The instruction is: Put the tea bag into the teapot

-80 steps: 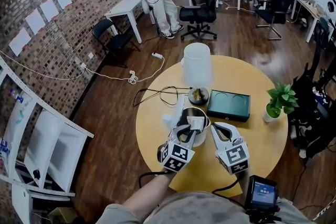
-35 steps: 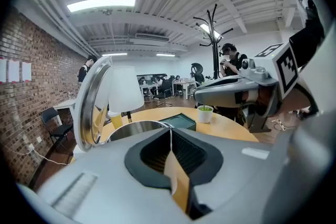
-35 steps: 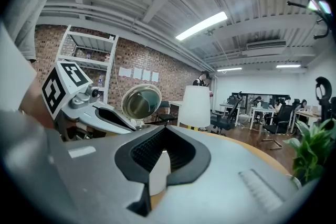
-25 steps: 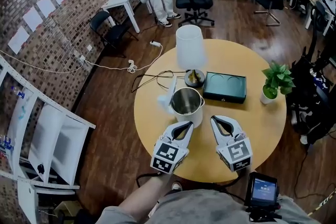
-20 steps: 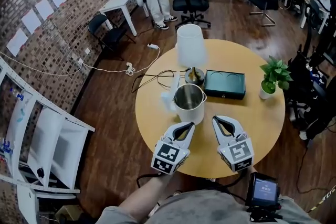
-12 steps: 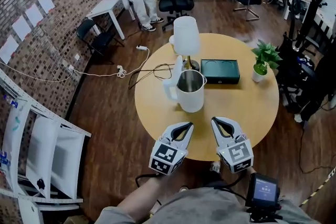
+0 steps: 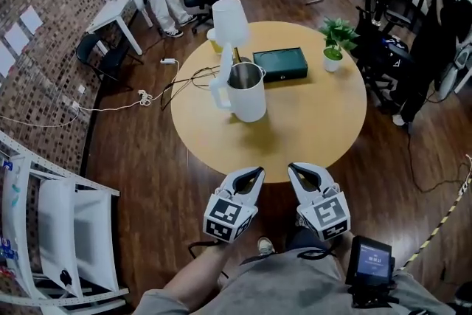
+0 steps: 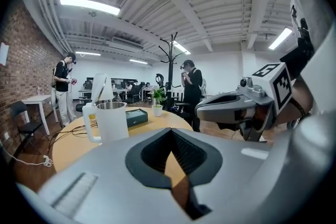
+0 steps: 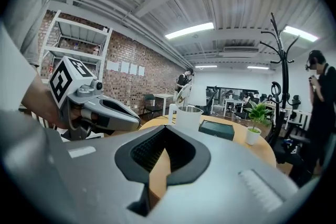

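**Both grippers shut and empty, held off the table**

The fingers of my left gripper (image 8: 169, 132) are pressed together with nothing between the pads. Those of my right gripper (image 9: 165, 131) are the same: ribbed pads meet along one seam, with no paper or string caught in it. In the head view both grippers hang side by side beyond the 6 o'clock edge of the table (image 7: 310, 122), over the floor (image 7: 147, 158) and not touching the wood.

The teapot (image 7: 249, 103) stands upright a little toward 9 o'clock from the table's middle, well apart from my grippers. Its top is open and its handle points to 9 o'clock. The lamp (image 7: 228, 17) is behind it at 11 o'clock, the box (image 7: 280, 64) at 12 o'clock and the plant (image 7: 337, 33) near 1 o'clock.

I see no tea bag on the table or in either grip. The teapot's inside is too dark and small for me to tell whether the tea bag lies in it.

My judgement is that the drop is done and this is the stand-off after it. If so, the next move only calls for keeping both grippers clear of the teapot. If the tea bag is not in there, I must find it first, then go in with fingers spread.
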The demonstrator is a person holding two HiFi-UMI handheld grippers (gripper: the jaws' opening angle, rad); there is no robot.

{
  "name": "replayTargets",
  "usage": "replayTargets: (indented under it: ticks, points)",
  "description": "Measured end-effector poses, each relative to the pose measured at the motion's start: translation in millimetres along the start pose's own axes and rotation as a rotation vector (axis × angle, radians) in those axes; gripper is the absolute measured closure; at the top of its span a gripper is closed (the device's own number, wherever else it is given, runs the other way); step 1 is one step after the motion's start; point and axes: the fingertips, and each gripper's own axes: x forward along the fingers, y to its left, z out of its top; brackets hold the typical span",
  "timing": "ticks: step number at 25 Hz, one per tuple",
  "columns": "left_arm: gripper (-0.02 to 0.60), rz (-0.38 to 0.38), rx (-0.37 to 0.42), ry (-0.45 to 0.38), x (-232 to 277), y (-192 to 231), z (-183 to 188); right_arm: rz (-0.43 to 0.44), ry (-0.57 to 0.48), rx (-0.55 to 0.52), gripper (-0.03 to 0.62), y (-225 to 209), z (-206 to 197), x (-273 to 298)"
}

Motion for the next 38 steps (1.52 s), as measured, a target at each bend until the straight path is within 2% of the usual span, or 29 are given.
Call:
replayTargets:
  ticks: [5,14,24,38]
  points:
    - [0.581,-0.011,-0.005,0.001,-10,-22,-1,-0.002,0.006,0.0,0.585,9,-4,-23]
    - [0.581,0.008,-0.011,0.0,-2,-43,4,0.029,0.009,0.011,0.585,-1,-11,-38]
    - [0.581,0.032,-0.011,0.005,-1,-44,4,0.058,0.01,0.008,0.586,-2,-13,-39]
    - [0.581,0.019,-0.006,0.005,-1,-46,6,0.052,0.005,-0.009,0.586,-1,-9,-40]
